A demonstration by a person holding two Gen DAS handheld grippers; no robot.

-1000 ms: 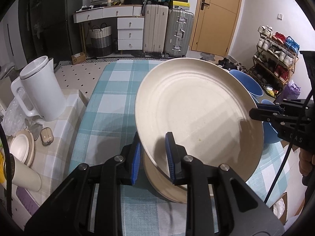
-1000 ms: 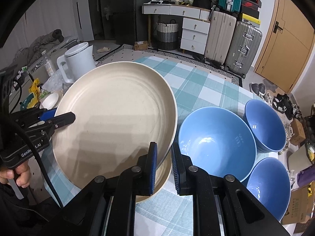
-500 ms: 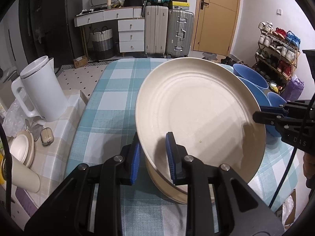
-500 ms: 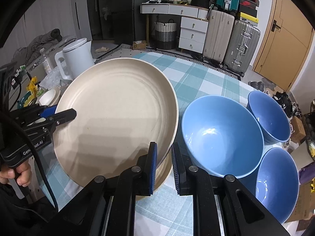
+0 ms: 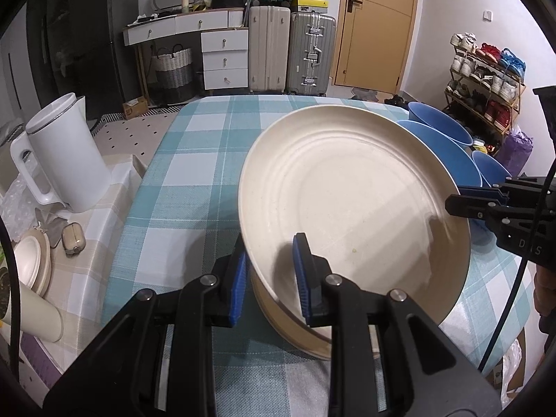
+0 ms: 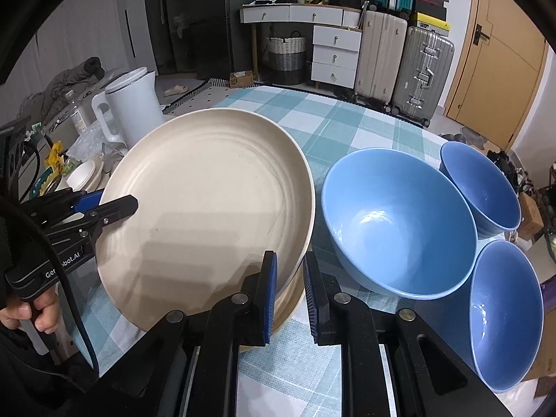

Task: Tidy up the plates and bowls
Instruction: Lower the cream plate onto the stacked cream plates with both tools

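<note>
The large cream plate (image 5: 351, 208) is held between both tools: the left gripper (image 5: 269, 271) has its fingers closed narrow on the near rim, the right gripper (image 6: 290, 292) likewise on the opposite rim, with the plate sitting just above the cream plate stack (image 5: 299, 330) below the fingers. Stacking of plates appears nearly complete, pending release. The 3 blue bowls (image 6: 396, 222), beside the right gripper's outer finger, stand separate and unnested, so bowl sorting looks outstanding.

- Cream plate (image 5: 351, 201), ridged, tilted, directly above another cream plate (image 5: 295, 326) lying on the cloth.
- Three blue bowls (image 6: 399, 222), upright, clustered beside plates.
</note>
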